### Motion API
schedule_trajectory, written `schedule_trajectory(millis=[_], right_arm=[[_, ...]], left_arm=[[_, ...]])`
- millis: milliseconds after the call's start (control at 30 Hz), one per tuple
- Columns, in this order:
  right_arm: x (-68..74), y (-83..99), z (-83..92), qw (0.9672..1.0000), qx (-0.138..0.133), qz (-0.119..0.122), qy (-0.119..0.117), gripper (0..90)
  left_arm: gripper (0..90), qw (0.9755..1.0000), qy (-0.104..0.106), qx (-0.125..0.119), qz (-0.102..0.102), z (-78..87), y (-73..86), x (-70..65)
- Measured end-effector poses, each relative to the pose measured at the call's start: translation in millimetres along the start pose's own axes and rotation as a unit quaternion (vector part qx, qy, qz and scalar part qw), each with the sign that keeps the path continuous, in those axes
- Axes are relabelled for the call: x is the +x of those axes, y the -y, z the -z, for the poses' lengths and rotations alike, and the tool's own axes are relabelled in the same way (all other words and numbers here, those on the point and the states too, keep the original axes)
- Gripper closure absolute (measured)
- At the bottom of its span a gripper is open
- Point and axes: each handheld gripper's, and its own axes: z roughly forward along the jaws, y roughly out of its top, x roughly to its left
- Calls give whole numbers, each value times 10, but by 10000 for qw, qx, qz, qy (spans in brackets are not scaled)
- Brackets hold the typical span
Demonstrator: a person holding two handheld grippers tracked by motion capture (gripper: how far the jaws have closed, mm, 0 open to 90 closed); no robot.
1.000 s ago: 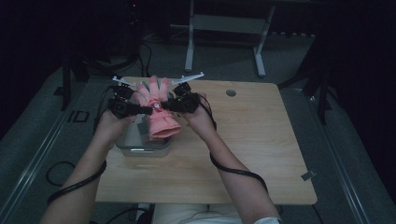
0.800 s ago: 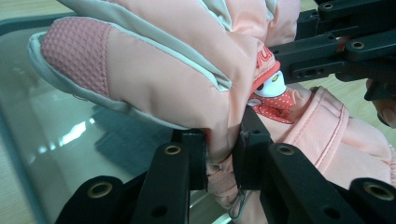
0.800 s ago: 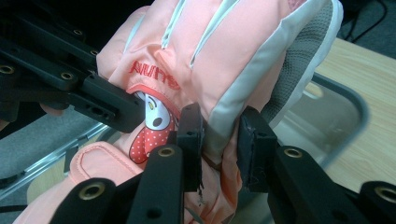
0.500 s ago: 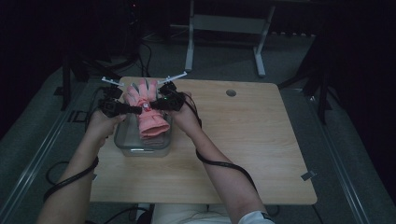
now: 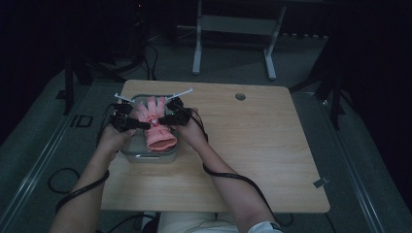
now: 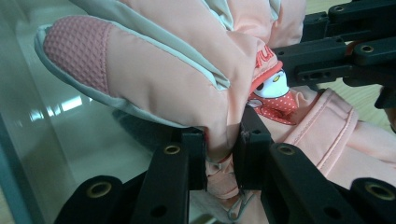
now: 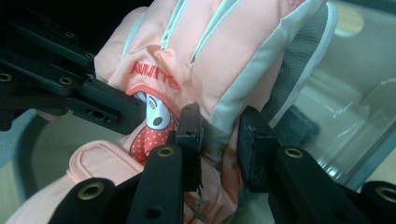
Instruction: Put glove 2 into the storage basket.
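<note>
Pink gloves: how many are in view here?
1. The pink glove hangs over the clear bin, pinched by the left gripper and right gripper. A second could be hidden behind it.

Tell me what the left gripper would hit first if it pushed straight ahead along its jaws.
The left gripper is already shut on the pink glove. Straight on, it would probably next meet the right gripper holding the glove's other side, though depth is unclear.
</note>
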Motion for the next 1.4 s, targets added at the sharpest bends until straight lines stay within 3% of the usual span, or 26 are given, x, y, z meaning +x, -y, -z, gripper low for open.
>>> schedule_trajectory(millis=[167, 300, 433, 567, 733, 800, 1000, 1167, 1400], right_arm=[[-40, 12, -85, 9999, 150, -13, 62, 709], [-72, 3, -125, 9996, 240, -37, 164, 685], [-127, -15, -144, 9991, 324, -120, 234, 621], [-156, -29, -139, 9990, 341, -47, 269, 559], [-131, -59, -179, 9980, 430, 102, 459, 493], [-139, -72, -189, 9982, 432, 44, 412, 492], [-136, -113, -99, 9991, 246, 79, 322, 497], [-113, -160, 17, 9996, 119, 122, 244, 489], [-66, -186, 124, 9998, -52, 121, 132, 472]], left_arm=[[728, 9998, -186, 47, 17, -67, -6, -4], [660, 9988, -485, 114, -11, -125, -34, -23], [510, 9957, -920, 73, -61, -151, -42, -52], [393, 9943, -1062, 94, 42, -165, -44, -42], [399, 9913, -1301, 202, -15, -187, -50, -76], [376, 9898, -1410, 201, -65, -178, -56, -75], [335, 9898, -1423, -18, -36, -137, -55, -66], [335, 9879, -1540, -180, -84, -73, -70, -77], [333, 9868, -1599, -241, -96, 0, -73, -84]])
